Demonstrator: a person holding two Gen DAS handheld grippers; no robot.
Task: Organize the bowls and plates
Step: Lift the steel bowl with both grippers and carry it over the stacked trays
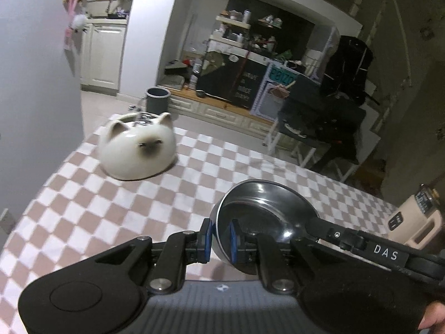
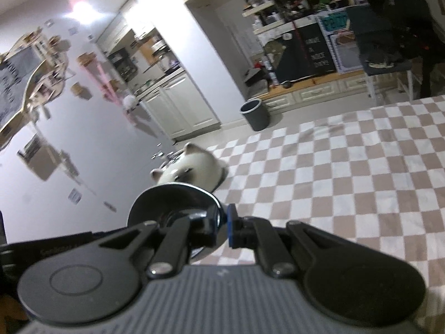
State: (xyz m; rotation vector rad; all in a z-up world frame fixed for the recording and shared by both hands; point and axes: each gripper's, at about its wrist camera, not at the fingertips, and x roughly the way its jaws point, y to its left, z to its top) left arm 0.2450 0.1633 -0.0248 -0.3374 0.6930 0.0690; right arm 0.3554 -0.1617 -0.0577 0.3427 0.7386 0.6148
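A shiny steel bowl (image 1: 264,208) hangs over the checked tablecloth (image 1: 111,208), held from both sides. My left gripper (image 1: 220,236) is shut on the bowl's left rim, blue pads on either side of the wall. One of the right gripper's fingers (image 1: 328,229) reaches in from the right onto the opposite rim. In the right wrist view my right gripper (image 2: 222,222) is shut on the rim of the steel bowl (image 2: 172,197). A white cat-faced ceramic bowl (image 1: 139,150) stands near the table's far left corner with shiny metal pieces inside; it also shows behind the steel bowl (image 2: 192,169).
A beige appliance (image 1: 417,222) stands at the table's right edge. Beyond the table are a grey bin (image 1: 157,98) on the floor, a chair draped with dark clothes (image 1: 319,128) and cluttered shelves. A pale wall runs along the table's left side.
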